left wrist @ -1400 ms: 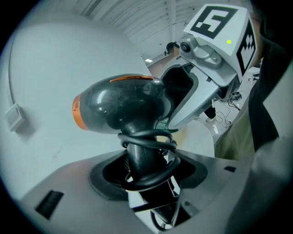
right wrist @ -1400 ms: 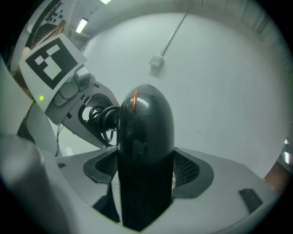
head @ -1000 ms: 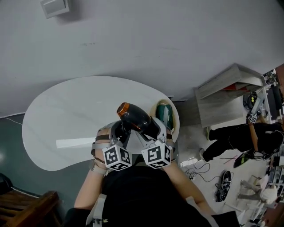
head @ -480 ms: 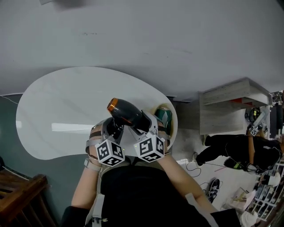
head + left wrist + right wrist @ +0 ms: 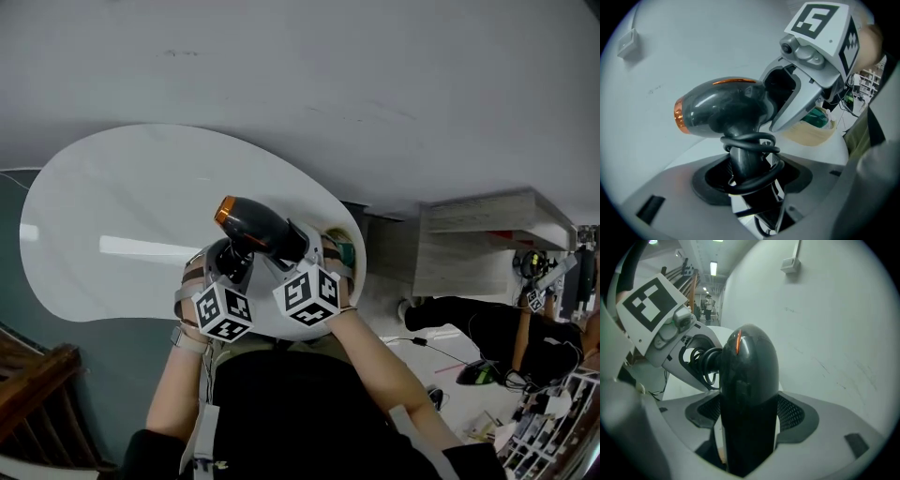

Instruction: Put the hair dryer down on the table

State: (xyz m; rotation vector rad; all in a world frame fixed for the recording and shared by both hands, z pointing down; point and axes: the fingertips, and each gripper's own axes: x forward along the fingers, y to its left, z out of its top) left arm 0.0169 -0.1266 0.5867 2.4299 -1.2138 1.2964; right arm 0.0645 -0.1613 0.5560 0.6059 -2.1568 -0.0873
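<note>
In the head view, the dark hair dryer is held over the white bench near its 5 o'clock edge, with its orange end turned toward 10 o'clock. In the left gripper view, the left tongs are closed on the dryer's handle, round which a black cord is wound; a beige bowl is seen at 3 o'clock of the dryer. In the right gripper view, the right tongs are clamped on the dryer's barrel.
</note>
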